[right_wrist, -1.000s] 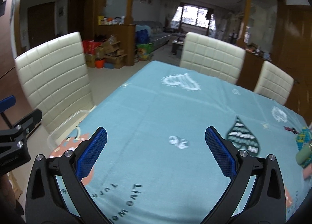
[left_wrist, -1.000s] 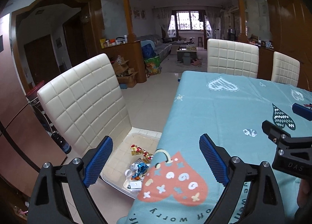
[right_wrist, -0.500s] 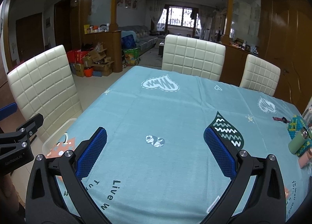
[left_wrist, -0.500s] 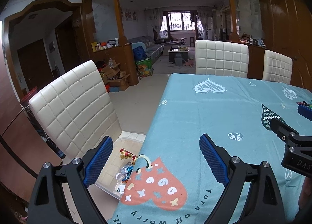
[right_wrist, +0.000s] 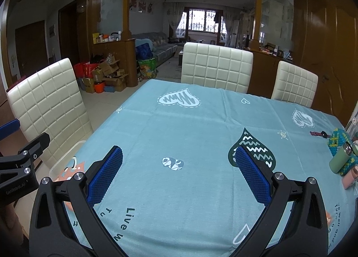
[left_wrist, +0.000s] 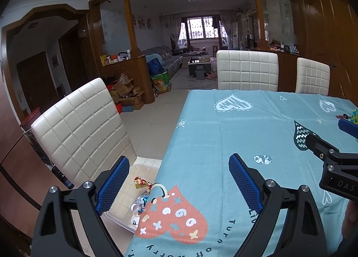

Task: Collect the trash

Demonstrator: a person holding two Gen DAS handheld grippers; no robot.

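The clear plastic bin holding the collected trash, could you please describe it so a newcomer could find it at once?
Start at the table's teal cloth and go to its near left edge. On the white chair sits the clear bin, the only see-through container, with shiny wrappers inside.

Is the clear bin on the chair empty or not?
Not empty: the clear bin on the chair holds several crumpled wrappers.

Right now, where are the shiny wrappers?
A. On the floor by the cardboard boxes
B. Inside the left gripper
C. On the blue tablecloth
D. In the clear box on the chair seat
D: the shiny wrappers lie in the clear box on the white chair; the left gripper is open and holds nothing.
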